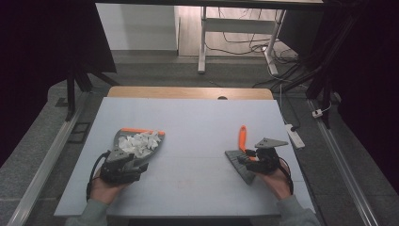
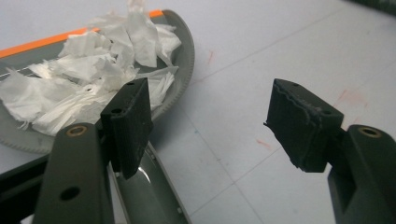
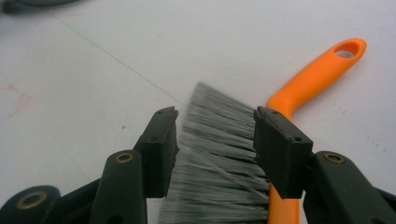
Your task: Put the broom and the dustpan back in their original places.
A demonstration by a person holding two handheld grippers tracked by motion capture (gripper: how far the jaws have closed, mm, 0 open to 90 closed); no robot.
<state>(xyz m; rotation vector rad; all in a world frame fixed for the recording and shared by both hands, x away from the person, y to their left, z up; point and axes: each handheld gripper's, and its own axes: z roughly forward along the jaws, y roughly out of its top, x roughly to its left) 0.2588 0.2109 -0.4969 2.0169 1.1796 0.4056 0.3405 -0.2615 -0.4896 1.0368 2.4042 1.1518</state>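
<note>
On the left of the pale surface (image 1: 188, 122) lies a grey dustpan (image 1: 123, 136) with an orange edge, holding a heap of torn white paper (image 1: 139, 142). The left gripper (image 1: 123, 165) sits at the dustpan's near end, and its fingers (image 2: 128, 123) are spread wide with nothing between them; one stands just over the pan's rim, the other over bare surface. To the right, well apart, a brush (image 1: 242, 149) with an orange handle and grey bristles lies flat. The right gripper (image 1: 256, 157) is over it, its fingers (image 3: 161, 147) partly open, straddling the bristles (image 3: 219, 158) without clamping them.
</note>
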